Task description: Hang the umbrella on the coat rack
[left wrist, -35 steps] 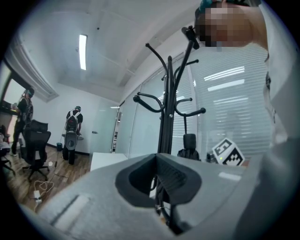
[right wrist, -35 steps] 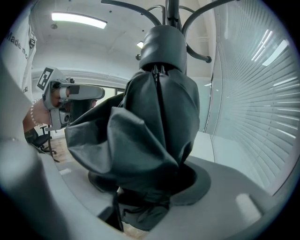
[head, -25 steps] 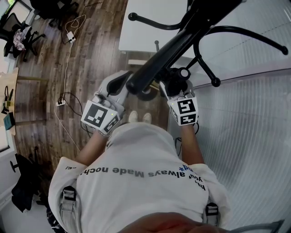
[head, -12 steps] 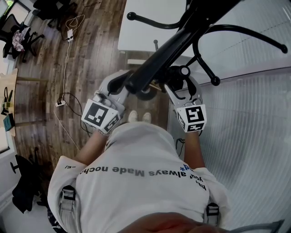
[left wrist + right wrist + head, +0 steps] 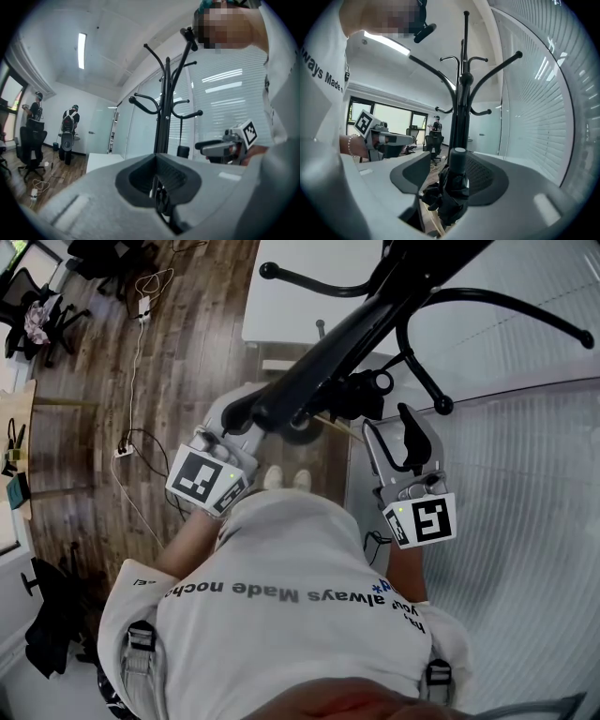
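person's white shirt (image 5: 300, 559) fills the near edge of the head view; left gripper (image 5: 234, 412) near-left, jaws pinched to a narrow slit, nothing identifiable clamped in it; its tips are just beside the lower pole of the coat rack (image 5: 375, 310), can't tell if touching; right gripper (image 5: 389, 427) near-right, jaws spread wide, released, holding nothing; umbrella (image 5: 359, 395) just beyond its tips, apart from both fingers; in the right gripper view the folded black umbrella lines up with the gap, capped handle up, fabric bundled below, clear of both jaws; umbrella is on the rack: the left gripper view shows it dangling on a thin cord (image 5: 180, 129) from a lower hook arm (image 5: 190, 114), just right of the pole; pole is black, upright, with curved hook arms fanning out higher up; wood floor (image 5: 187, 352) under everything; white table (image 5: 300, 310) just beyond the rack; glass wall with blinds (image 5: 525, 474) along the right; white cable (image 5: 136, 371) trailing far-left on the floor; office chair (image 5: 42, 315) at the far-left corner; two people (image 5: 70, 123) standing far off in the left gripper view
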Demonstrator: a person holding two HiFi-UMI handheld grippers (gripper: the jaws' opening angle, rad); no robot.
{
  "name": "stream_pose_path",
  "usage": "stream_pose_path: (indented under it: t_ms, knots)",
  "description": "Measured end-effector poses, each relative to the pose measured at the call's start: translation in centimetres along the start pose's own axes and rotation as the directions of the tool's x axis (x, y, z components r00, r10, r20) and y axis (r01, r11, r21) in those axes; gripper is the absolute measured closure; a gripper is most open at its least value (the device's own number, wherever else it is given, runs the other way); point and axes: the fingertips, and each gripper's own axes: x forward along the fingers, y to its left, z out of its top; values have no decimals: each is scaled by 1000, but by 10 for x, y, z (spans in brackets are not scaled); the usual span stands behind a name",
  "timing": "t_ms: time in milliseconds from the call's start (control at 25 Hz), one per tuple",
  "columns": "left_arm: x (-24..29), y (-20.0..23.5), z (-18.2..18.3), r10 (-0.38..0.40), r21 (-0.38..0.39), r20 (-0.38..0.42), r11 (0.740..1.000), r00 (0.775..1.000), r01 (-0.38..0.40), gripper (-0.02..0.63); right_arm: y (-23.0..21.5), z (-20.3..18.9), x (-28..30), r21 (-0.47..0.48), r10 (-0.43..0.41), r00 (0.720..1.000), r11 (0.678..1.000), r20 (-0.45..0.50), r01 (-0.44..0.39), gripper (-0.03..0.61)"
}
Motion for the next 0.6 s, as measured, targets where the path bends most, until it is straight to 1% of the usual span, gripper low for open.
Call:
stream_pose_path:
  t_ms: [280,600]
  knots:
    - [-2,-7,10,-11,2,23,1000,1000,11,612,12,13,-9,-14,-5,1000,1000,11,6,398]
    - [-7,-15,15,-22,-7,35,1000,999,22,612,25,18,-11,12,-12,999,1000,33,11,486]
